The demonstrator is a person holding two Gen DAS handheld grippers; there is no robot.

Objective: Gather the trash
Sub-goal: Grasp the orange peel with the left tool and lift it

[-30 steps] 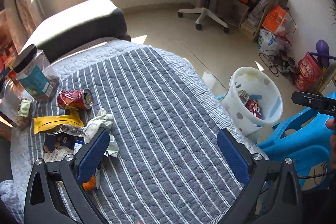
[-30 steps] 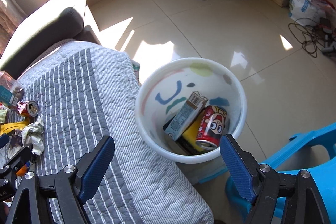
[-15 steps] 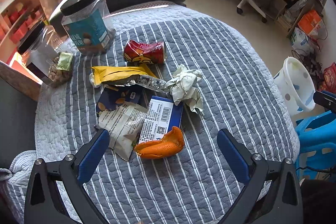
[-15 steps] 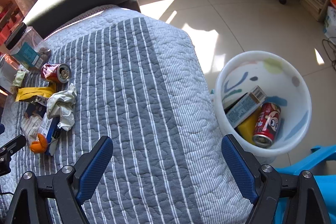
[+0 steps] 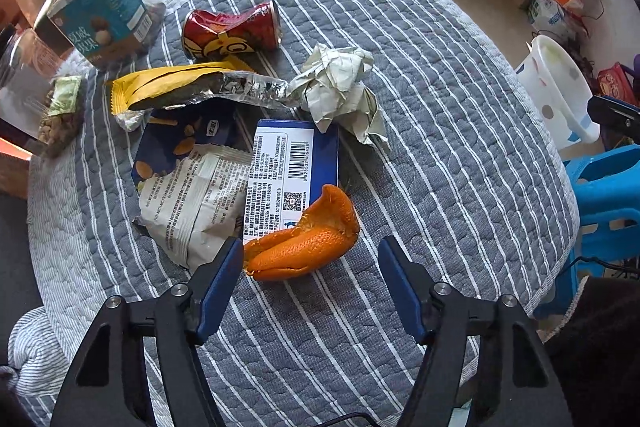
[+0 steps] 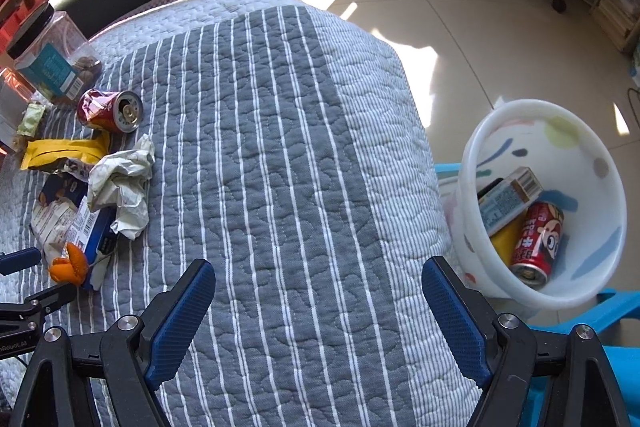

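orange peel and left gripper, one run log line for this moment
left gripper: jaws just narrowed, astride orange peel, not pinched | right gripper: open, empty | bin: holds can

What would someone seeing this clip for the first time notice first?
The bright orange peel jumps out, lying on the striped quilt right between the left gripper's open jaws, which have just been closing. Behind it sits a litter pile with a crushed red can. Off the quilt's edge, the white bin already holds another can.

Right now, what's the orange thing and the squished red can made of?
The orange thing looks like citrus peel: dimpled, matte skin, curled up. The red can seems thin metal, probably aluminium: glossy printed side, dented middle, shiny silver end in the right wrist view.
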